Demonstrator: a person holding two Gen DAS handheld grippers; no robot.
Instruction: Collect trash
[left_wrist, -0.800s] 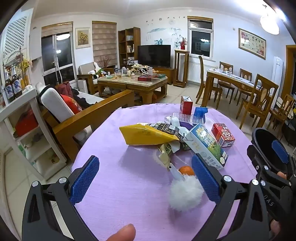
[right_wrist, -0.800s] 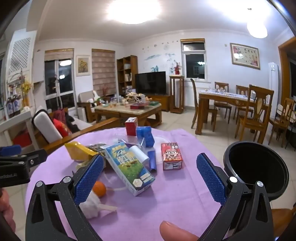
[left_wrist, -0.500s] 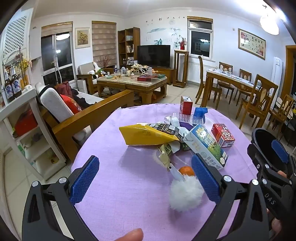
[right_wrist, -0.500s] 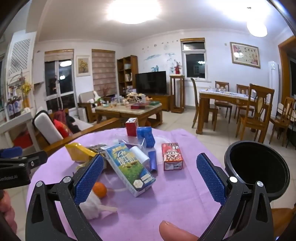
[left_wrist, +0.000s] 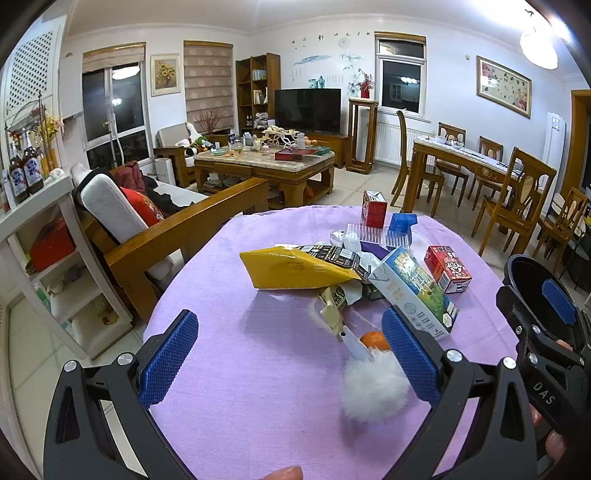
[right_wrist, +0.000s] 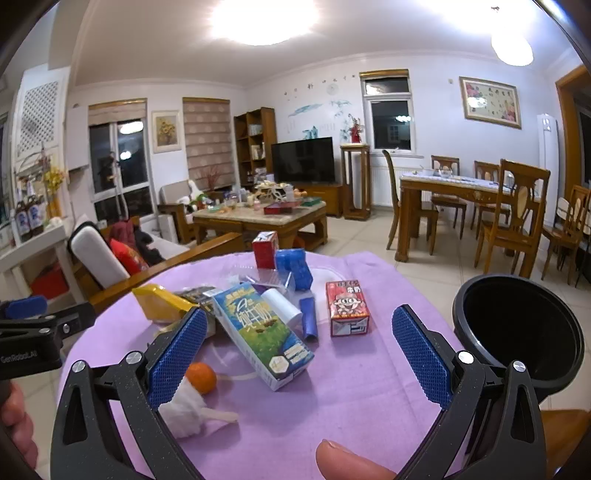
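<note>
Both the left gripper (left_wrist: 291, 354) and right gripper (right_wrist: 295, 360) hover spread wide, empty, over the lilac-clothed round bench (right_wrist: 351, 398). Nearest lie a white fluffy wad (left_wrist: 373, 384) and small orange fruit (right_wrist: 201, 376); beyond, a long green-and-blue milk carton (right_wrist: 258, 328), a crumpled yellow bag (left_wrist: 295, 267), and a small red drink box (right_wrist: 347, 308).

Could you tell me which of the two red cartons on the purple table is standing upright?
The red carton at the far edge, behind the blue box, stands upright. The other, the cartoon-face carton, lies flat on its back nearer the black bin.
</note>
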